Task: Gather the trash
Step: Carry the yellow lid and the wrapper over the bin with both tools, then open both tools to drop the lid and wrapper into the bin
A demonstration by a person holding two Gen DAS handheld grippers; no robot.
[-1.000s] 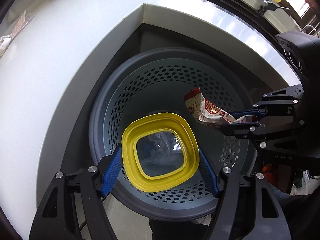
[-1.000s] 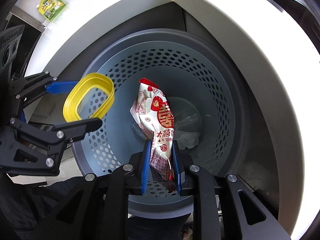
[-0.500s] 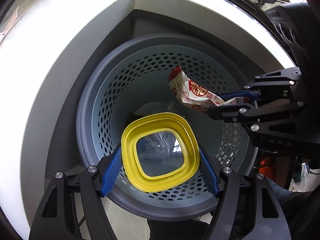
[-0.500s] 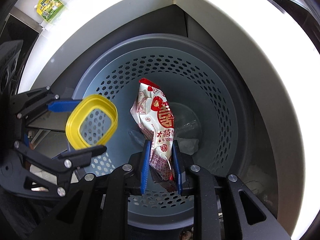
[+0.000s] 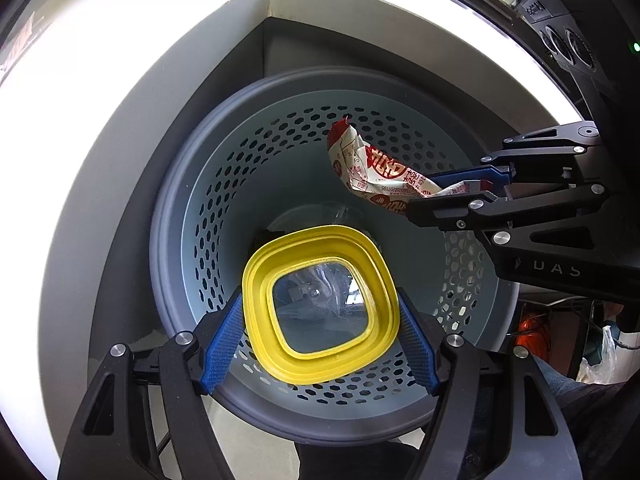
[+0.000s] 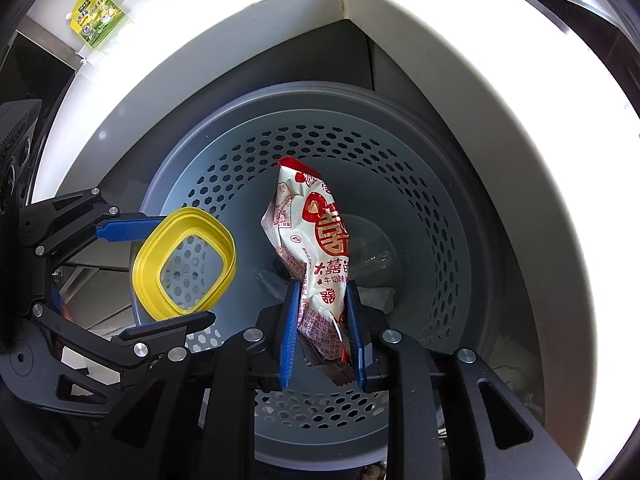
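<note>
A grey perforated bin [image 5: 180,216] lies below both grippers. My left gripper [image 5: 320,308] is shut on a yellow-rimmed clear lid [image 5: 256,280], its blue pads pressing on the lid's two sides over the bin's near edge. In the right wrist view the same lid [image 6: 146,272] hangs in the left gripper [image 6: 168,276] above the bin's left rim. My right gripper [image 6: 323,292] is shut on a red and white snack wrapper [image 6: 316,224], which sticks out over the bin's [image 6: 440,240] middle. From the left wrist, the wrapper [image 5: 368,164] juts leftward out of the right gripper [image 5: 424,192].
The bin stands in the corner below a white countertop [image 5: 120,100]. Clear plastic scraps [image 6: 372,256] lie at the bin's bottom. A green-yellow packet [image 6: 98,16] lies on the counter at the far left. An orange object [image 5: 532,332] sits right of the bin.
In the right wrist view the left gripper and its lid have drifted lower along the bin's left rim. Both grips are unchanged.
</note>
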